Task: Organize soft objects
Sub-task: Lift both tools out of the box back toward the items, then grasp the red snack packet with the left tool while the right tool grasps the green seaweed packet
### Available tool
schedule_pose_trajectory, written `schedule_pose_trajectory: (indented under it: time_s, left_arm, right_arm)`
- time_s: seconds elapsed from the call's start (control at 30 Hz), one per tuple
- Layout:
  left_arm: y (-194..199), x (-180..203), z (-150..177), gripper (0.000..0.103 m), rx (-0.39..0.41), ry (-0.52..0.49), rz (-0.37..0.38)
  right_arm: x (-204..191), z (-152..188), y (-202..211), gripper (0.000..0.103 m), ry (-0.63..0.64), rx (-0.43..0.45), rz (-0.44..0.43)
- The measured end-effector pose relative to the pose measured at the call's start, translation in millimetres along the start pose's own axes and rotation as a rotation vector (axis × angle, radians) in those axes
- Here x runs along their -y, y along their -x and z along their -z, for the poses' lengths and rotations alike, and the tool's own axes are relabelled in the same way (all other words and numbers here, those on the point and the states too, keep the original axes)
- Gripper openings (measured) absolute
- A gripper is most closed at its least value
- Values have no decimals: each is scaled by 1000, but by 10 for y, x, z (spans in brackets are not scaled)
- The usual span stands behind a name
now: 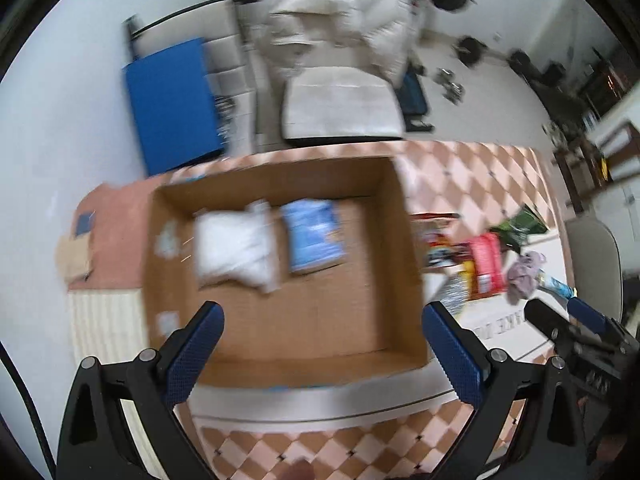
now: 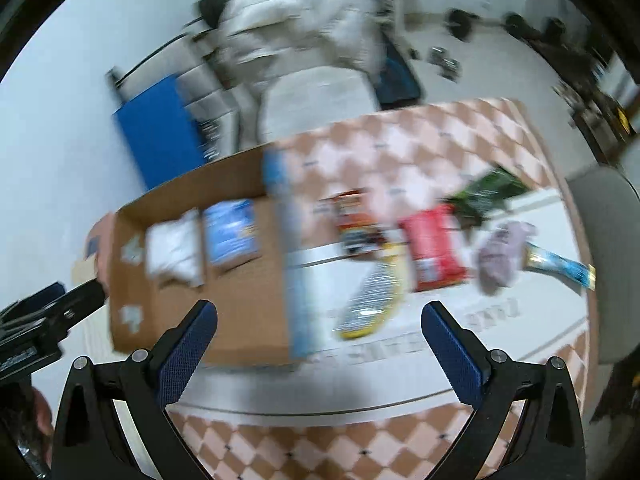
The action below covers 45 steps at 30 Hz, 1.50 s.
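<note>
An open cardboard box [image 1: 396,240] [image 2: 120,280] sits on the table and holds a white soft pack [image 1: 234,250] [image 2: 172,248] and a blue pack [image 1: 314,236] [image 2: 232,232]. To its right lie a red pack [image 1: 486,264] [image 2: 434,248], a lilac cloth [image 1: 524,274] [image 2: 500,256], a green bag [image 1: 520,224] [image 2: 488,192], a yellow-edged pouch [image 2: 368,308] and a blue wrapper [image 2: 560,266]. My left gripper [image 1: 322,320] is open and empty above the box's near side. My right gripper [image 2: 320,316] is open and empty above the box's right wall. Both views are blurred.
The table has a checkered pink cloth [image 1: 480,176] [image 2: 400,140] and a white mat [image 2: 500,320]. A white armchair [image 1: 340,92] [image 2: 316,92] and a blue panel [image 1: 172,104] [image 2: 156,128] stand behind it. Dumbbells [image 1: 472,50] lie on the floor. A grey chair [image 2: 604,240] stands at the right.
</note>
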<state>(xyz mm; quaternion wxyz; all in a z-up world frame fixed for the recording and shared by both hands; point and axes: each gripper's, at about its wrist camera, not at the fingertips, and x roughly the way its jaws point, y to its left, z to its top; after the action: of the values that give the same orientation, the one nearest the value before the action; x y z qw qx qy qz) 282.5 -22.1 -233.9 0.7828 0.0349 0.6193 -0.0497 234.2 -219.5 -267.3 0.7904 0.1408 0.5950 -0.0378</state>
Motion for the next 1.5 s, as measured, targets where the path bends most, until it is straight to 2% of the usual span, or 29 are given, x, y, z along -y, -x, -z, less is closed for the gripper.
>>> schedule_pose_trajectory:
  time_s: [0.1, 0.17, 0.27, 0.33, 0.4, 0.57, 0.67, 0.73, 0.77, 0.87, 1.0, 1.1, 1.17, 1.23, 1.27, 1.3, 1.43, 1.5]
  left_arm:
    - [-227, 576, -303, 101, -23, -106, -34]
    - [-453, 965, -477, 101, -58, -179, -54]
    - [-861, 1441, -615, 100, -164, -236, -10]
    - [-1212, 1728, -631, 84, -264, -240, 14]
    - [-1532, 1936, -604, 75, -353, -226, 40]
    - [-2049, 2221, -467, 73, -457, -175, 51]
    - [-2237, 2265, -390, 73, -493, -136, 51]
    - [-2320, 2265, -364, 73, -508, -103, 58]
    - [-2349, 2271, -354, 73, -514, -95, 60]
    - [-2401, 2316, -334, 73, -514, -81, 56]
    - [-2412, 2405, -330, 73, -501, -78, 63]
    - [-2467, 2487, -328, 73, -506, -76, 73]
    - [-2522, 2532, -332, 73, -516, -74, 78]
    - [-2589, 2571, -313, 73, -531, -75, 79]
    - [-2631, 2593, -305, 73, -538, -75, 73]
    - [-2674, 2603, -303, 73, -545, -74, 68]
    - [-2846, 2609, -260, 73, -581, -47, 65]
    - [-2855, 2626, -265, 69, -570, -41, 56]
  right_arm:
    - [810, -264, -182, 103, -138, -41, 22]
    - [1198, -382, -292, 103, -198, -53, 14]
    - [1711, -532, -531, 103, -262, -101, 0]
    - [1971, -614, -720, 103, -315, -142, -46]
    - [2212, -716, -898, 103, -384, -182, -114]
    - [2318, -1030, -1332, 100, -405, -257, -140]
    - [2316, -1208, -1629, 91, -409, -309, -119]
    - [2279, -1304, -1815, 90, -396, -342, -113]
    - [2260, -1327, -1888, 83, -385, -358, -101]
    - [2198, -1370, -2120, 41, -305, -421, -55]
    - [2145, -1325, -2085, 27, -123, -438, 11]
    - [2168, -1277, -2032, 26, -6, -477, 68]
    - [2230, -1266, -1966, 27, 2, -469, 84]
    - [2325, -1279, -1897, 45, -59, -438, 74]
    - [2356, -1275, -1876, 61, -91, -424, 60]
    - [2389, -1277, -1863, 65, -133, -405, 31]
    - [2396, -1284, -1949, 65, -241, -400, -19]
    - [2363, -1305, -2016, 65, -258, -402, 6]
